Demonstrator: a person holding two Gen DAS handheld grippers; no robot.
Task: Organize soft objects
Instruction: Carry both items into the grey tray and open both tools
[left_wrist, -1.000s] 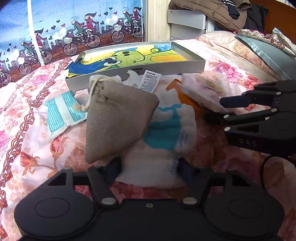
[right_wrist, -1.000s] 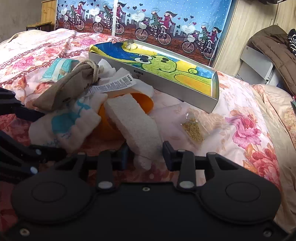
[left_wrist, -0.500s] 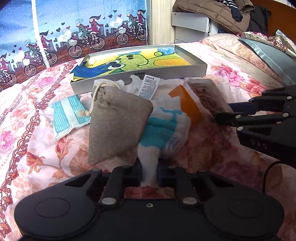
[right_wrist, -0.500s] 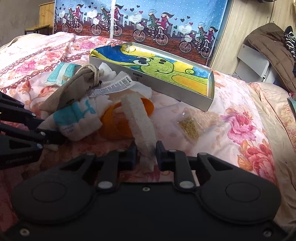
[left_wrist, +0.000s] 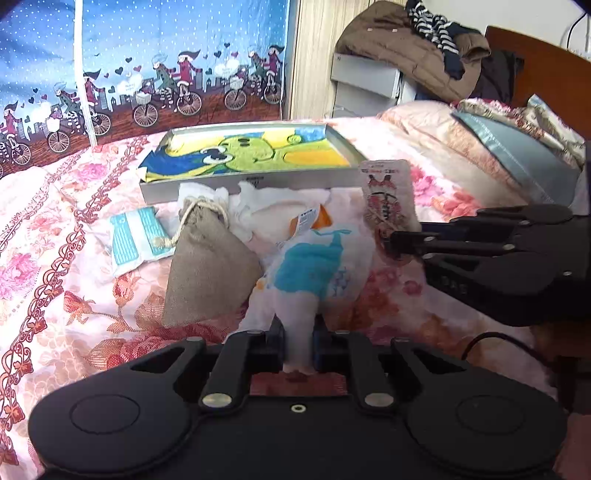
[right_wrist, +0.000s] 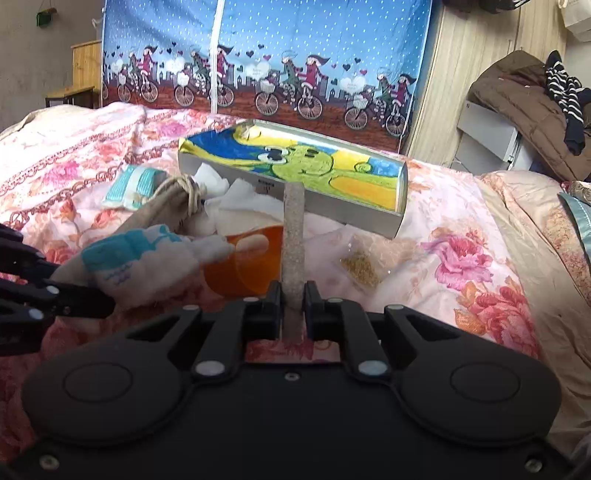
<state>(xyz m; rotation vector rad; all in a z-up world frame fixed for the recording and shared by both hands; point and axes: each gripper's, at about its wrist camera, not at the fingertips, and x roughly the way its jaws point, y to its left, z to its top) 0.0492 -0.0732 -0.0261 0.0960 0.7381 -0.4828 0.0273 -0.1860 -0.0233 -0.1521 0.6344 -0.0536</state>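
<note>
1. The white cloth (left_wrist: 314, 266), over the bed (left_wrist: 74, 295), is being pinched by the left gripper (left_wrist: 298, 345); tugging is being avoided.
2. The sponge (right_wrist: 293, 236), being clamped as the right gripper (right_wrist: 293, 302) fingers are closing, is being aimed at the tray (right_wrist: 369, 212).

Coarse burlap pouch (left_wrist: 207, 266), fluffy white cloth (left_wrist: 314, 273), matt metal-looking tray (left_wrist: 255, 181).

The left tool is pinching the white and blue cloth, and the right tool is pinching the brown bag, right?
Not quite. The left tool does pinch the white and blue cloth, but the right tool pinches a thin sponge, as the right wrist view shows. The brown bag lies on the bed, ungripped.
</note>
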